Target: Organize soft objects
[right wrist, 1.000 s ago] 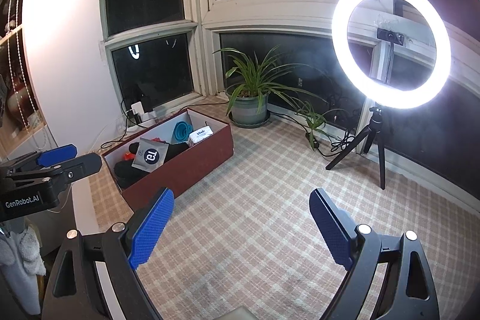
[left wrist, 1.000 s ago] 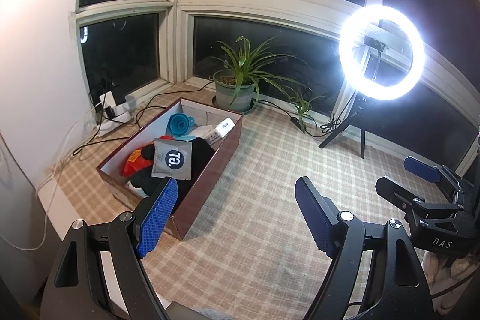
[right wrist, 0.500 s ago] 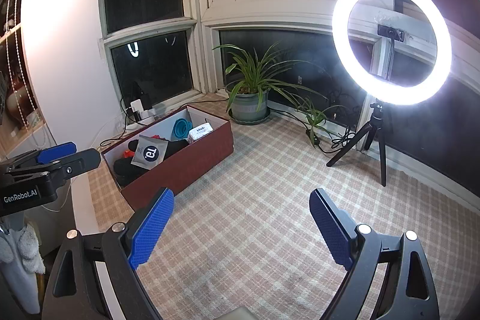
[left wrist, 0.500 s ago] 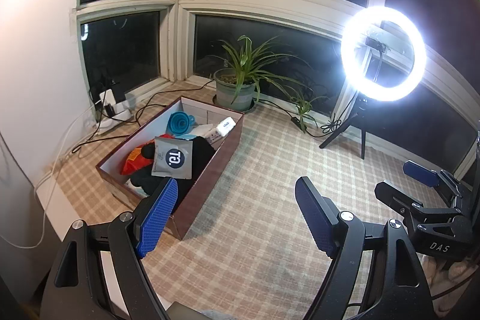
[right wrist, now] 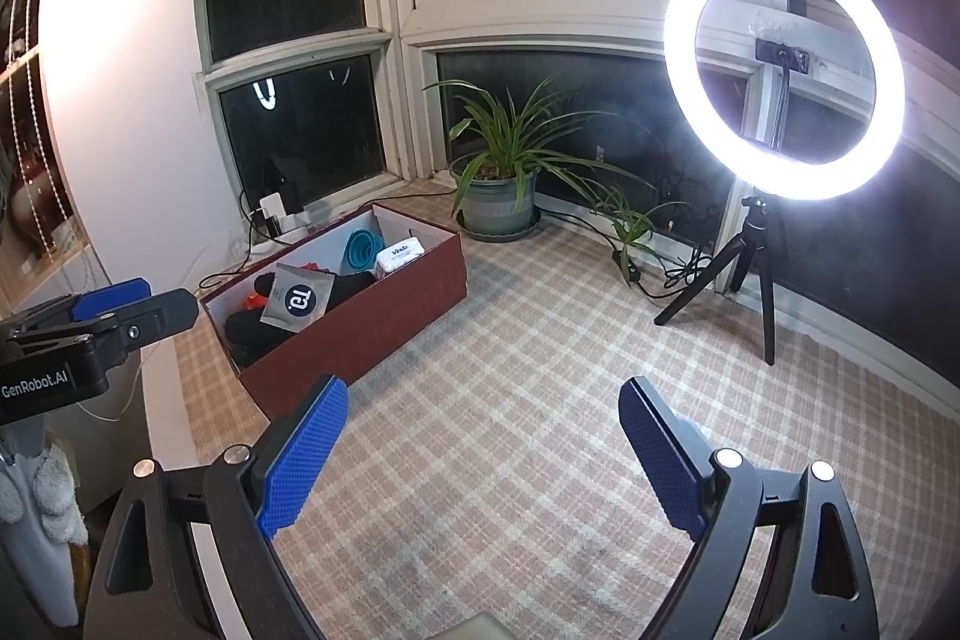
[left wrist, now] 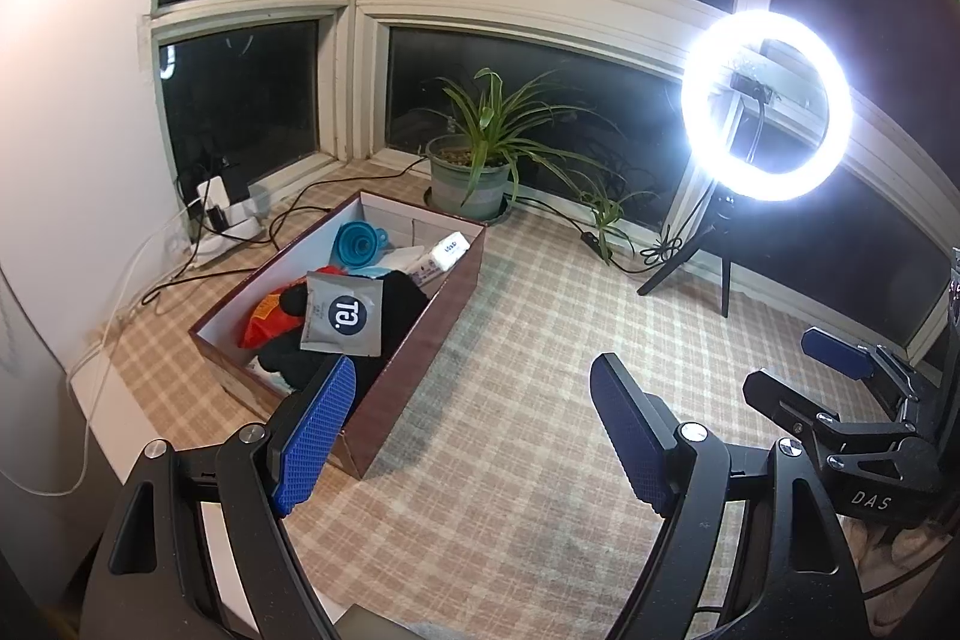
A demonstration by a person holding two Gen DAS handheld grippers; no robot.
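Observation:
A dark red box sits on the checked cloth at the left. It holds a grey pouch, black soft items, an orange-red item, a blue funnel and a white packet. My left gripper is open and empty, just in front of the box's near end. My right gripper is open and empty over the bare cloth, to the right of the box. Each gripper shows in the other's view: the right gripper and the left gripper.
A potted plant stands behind the box by the window. A lit ring light on a tripod stands at the back right, with cables along the sill. A power strip with chargers lies at the back left.
Both grippers have drifted only slightly; the view shifts a little. Nothing was taken hold of or let go.

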